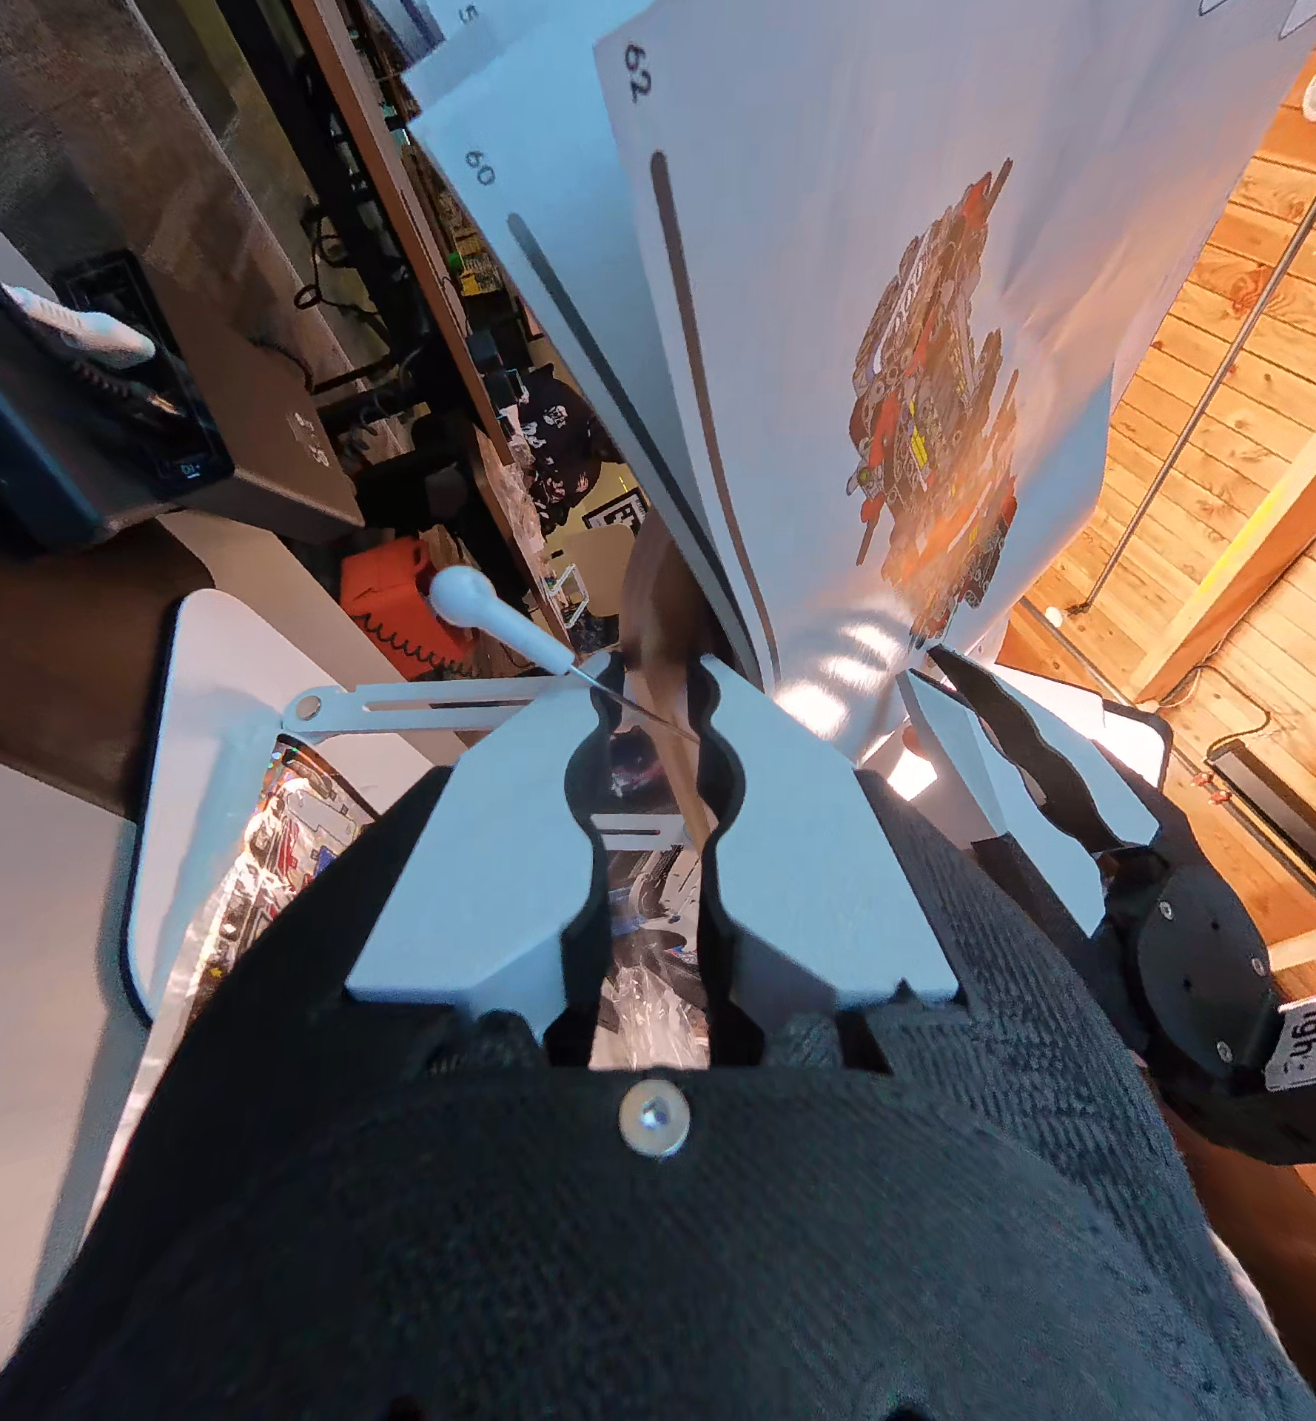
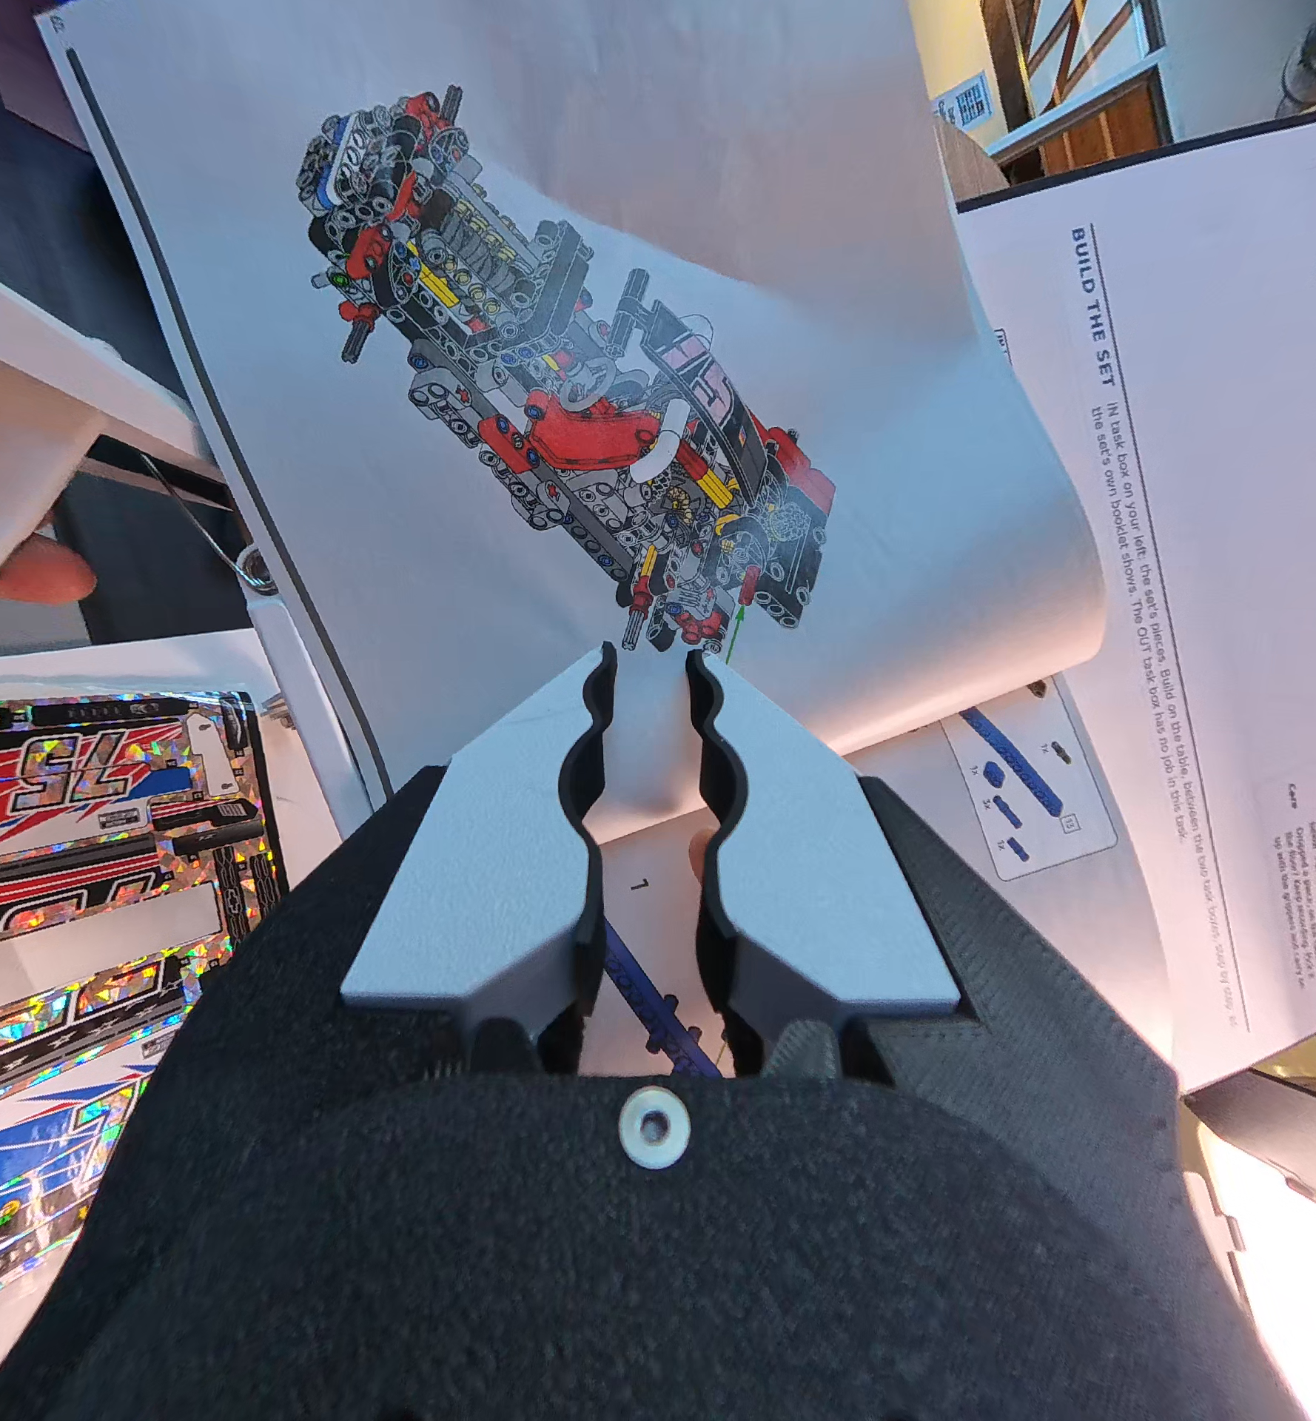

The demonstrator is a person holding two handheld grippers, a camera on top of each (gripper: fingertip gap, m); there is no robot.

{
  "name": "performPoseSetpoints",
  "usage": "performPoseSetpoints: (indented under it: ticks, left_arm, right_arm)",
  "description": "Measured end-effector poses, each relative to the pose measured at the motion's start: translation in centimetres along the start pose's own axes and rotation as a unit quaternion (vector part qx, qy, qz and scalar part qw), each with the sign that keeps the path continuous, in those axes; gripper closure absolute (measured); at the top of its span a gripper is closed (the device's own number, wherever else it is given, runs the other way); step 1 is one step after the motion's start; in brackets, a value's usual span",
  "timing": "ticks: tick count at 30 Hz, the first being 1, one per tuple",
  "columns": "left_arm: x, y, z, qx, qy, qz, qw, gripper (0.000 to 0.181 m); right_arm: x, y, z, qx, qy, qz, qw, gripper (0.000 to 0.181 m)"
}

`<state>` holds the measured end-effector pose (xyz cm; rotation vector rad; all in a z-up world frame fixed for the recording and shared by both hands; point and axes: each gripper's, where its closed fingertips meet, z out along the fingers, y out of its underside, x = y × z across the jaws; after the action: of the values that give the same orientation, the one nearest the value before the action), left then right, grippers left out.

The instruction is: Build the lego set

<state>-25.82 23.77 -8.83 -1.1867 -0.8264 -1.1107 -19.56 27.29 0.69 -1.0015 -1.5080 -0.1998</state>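
Observation:
The building booklet stands with several pages lifted and fanned. The front page (image 1: 909,307) shows a red, black and grey car model, and it also fills the right wrist view (image 2: 639,384). My right gripper (image 2: 647,653) is at this page's lower edge with the jaws a narrow gap apart and the curled paper running down between them. It also shows from the side in the left wrist view (image 1: 939,661). My left gripper (image 1: 660,665) is empty, its jaws a narrow gap apart, left of the raised pages. A blurred white finger of it (image 2: 17,400) shows in the right wrist view.
A shiny sticker sheet (image 2: 86,846) lies on a white tray (image 1: 201,730) at the left. A printed task sheet (image 2: 1216,538) stands at the right. A white-handled pin tool (image 1: 486,607) and a slotted white arm (image 1: 409,703) lie ahead of the left gripper. Clear bags (image 1: 639,992) lie below it. The left gripper's tips are roughly 12 cm from the right gripper's.

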Motion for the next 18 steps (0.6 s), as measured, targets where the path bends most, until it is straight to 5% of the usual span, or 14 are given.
performPoseSetpoints:
  ticks: [18]
  left_arm:
    - [2.3,-0.8,-2.3,0.052,0.018,0.072,0.996,0.181]
  right_arm:
    - [-0.2,0.1,0.4,-0.023,-0.005,-0.023,0.999,0.164]
